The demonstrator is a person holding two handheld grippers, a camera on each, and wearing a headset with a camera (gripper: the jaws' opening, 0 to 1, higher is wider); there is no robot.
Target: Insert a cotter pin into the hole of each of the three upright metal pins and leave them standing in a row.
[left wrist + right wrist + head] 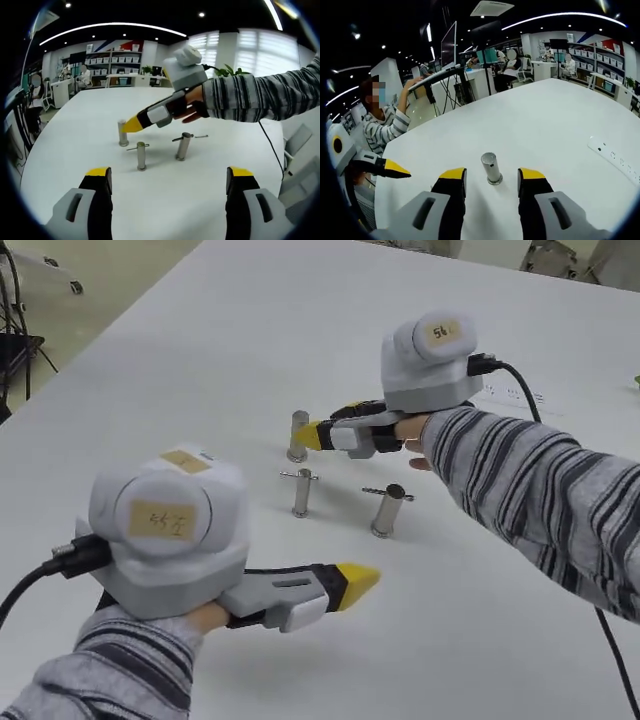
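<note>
Three upright metal pins stand on the white table (200, 360). The middle pin (302, 492) and the right pin (387, 510) each carry a thin cotter pin crosswise through the top. The far pin (298, 435) has a bare top. My right gripper (310, 435) is open, and in the right gripper view its yellow fingertips (452, 175) flank the far pin (491, 168) without touching it. My left gripper (358, 583) hovers open in front of the row, with nothing between its fingertips (99, 173). The left gripper view shows the far pin (123, 132), middle pin (142, 155) and right pin (183, 146).
A white power strip (615, 156) lies on the table beyond the right gripper. Black cables trail from both grippers. A person (385, 125) sits at a desk past the table edge. Shelves and desks stand far behind.
</note>
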